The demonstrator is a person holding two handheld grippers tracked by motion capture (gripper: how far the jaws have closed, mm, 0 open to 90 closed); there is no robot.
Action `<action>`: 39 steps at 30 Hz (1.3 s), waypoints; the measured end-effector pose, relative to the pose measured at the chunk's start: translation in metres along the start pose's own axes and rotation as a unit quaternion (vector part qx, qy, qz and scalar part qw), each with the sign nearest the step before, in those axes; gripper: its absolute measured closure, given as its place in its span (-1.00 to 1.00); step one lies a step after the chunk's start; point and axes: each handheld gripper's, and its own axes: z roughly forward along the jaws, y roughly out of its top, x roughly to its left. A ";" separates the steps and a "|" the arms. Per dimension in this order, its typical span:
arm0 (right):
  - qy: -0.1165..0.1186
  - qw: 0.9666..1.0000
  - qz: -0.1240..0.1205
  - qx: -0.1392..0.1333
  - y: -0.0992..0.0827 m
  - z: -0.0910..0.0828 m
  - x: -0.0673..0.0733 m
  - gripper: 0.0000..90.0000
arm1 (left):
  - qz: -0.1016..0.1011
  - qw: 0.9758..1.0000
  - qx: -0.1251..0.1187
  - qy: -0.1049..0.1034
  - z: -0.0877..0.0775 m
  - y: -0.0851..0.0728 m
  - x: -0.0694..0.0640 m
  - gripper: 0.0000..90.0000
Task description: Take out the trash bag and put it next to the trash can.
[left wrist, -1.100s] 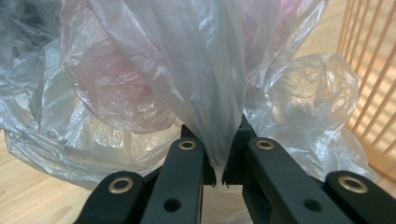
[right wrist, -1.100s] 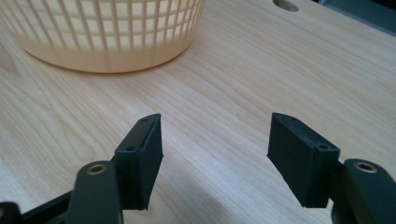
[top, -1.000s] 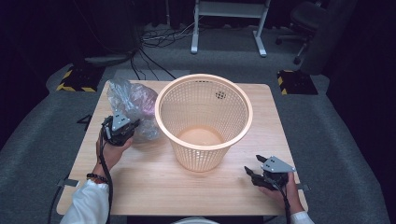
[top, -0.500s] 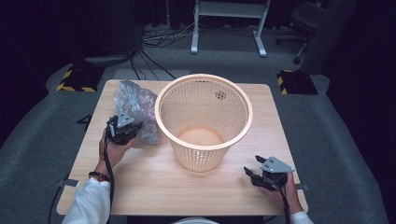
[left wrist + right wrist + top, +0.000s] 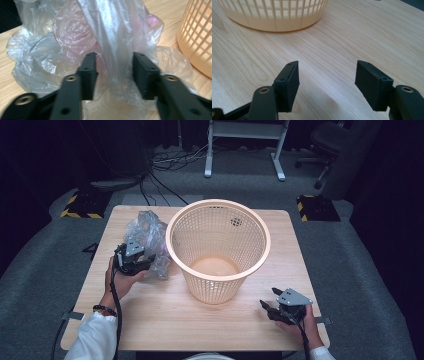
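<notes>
Furthest left of the peach-coloured plastic lattice basket (image 5: 218,251) lies a crumpled clear plastic bag with a pink tint inside (image 5: 145,240), resting on the pale wooden bench (image 5: 165,320) and touching the basket's left wall. The left gripper (image 5: 141,265) sits at the bag's near edge, on the side away from the basket's far rim, held by the person's left hand (image 5: 120,281) with a white sleeve (image 5: 95,342) behind it. In the left gripper view its jaws have just been opening: they stand partly apart with a fold of the clear film (image 5: 115,50) rising between them, and the pads no longer pinch it, though the film brushes close to both. The basket itself stands upright on the middle of the bench, mouth up, its bottom bare. To the right of the basket and nearer the person, well apart from its base, the right gripper (image 5: 268,305) rests low over the bench in the right hand (image 5: 300,327). Its jaws are spread wide with only bare wood (image 5: 327,75) between them, pointing towards the basket's foot (image 5: 274,17).
</notes>
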 end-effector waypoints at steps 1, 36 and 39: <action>0.000 1.000 -0.001 -0.001 0.000 0.000 0.000 -0.20 | -0.005 1.000 -0.002 -0.001 0.000 0.000 -0.001 0.14; 0.009 1.000 0.019 0.020 -0.006 0.007 -0.004 -0.29 | 0.053 0.997 -0.042 -0.034 -0.069 0.012 -0.027 -0.65; 0.010 0.999 0.023 0.023 -0.006 0.008 -0.005 -0.32 | 0.063 0.996 -0.044 -0.042 -0.075 0.010 -0.030 -0.65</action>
